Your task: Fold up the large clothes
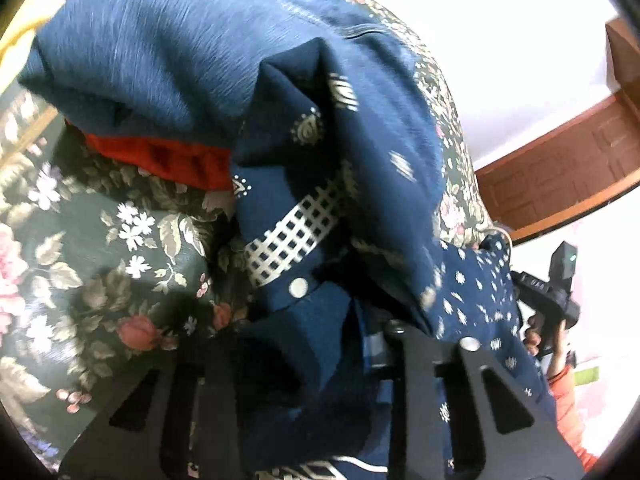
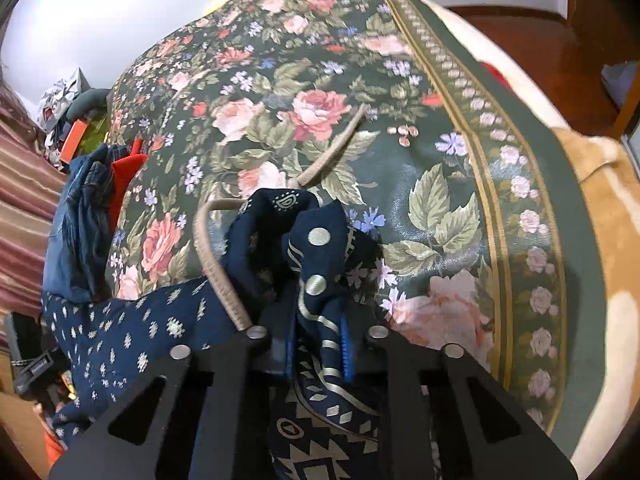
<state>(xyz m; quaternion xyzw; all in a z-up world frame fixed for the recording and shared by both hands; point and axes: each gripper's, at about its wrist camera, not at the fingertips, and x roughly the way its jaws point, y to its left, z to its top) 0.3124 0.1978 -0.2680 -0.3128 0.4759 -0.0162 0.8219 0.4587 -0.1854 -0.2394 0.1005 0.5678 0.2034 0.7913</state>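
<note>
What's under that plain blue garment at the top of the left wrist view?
A red cloth pokes out from beneath the plain blue garment, and both lie on the floral bedspread. How far the red piece reaches underneath is covered.

Right gripper (image 2: pixel 316 344) pts down at the bed, jaws closed tight on a bunched fold of navy patterned garment (image 2: pixel 320 248) w/ cream dots, stripes & geometric print; blue pads visible either side of the pinched cloth. Rest of garment trails off lower left, small cream motifs on navy. Beige cord (image 2: pixel 212 256) loops from beside the left finger, up and over the cloth, its end lying on the floral bedspread (image 2: pixel 440 152), dark green w/ pink roses & a banded border. Left edge of bed: pile of blue denim-like clothes (image 2: pixel 80 216) w/ a red item (image 2: pixel 126 176) just beside. Tan blanket (image 2: pixel 612 248) at far right, wood floor (image 2: pixel 520 40) beyond.
</note>
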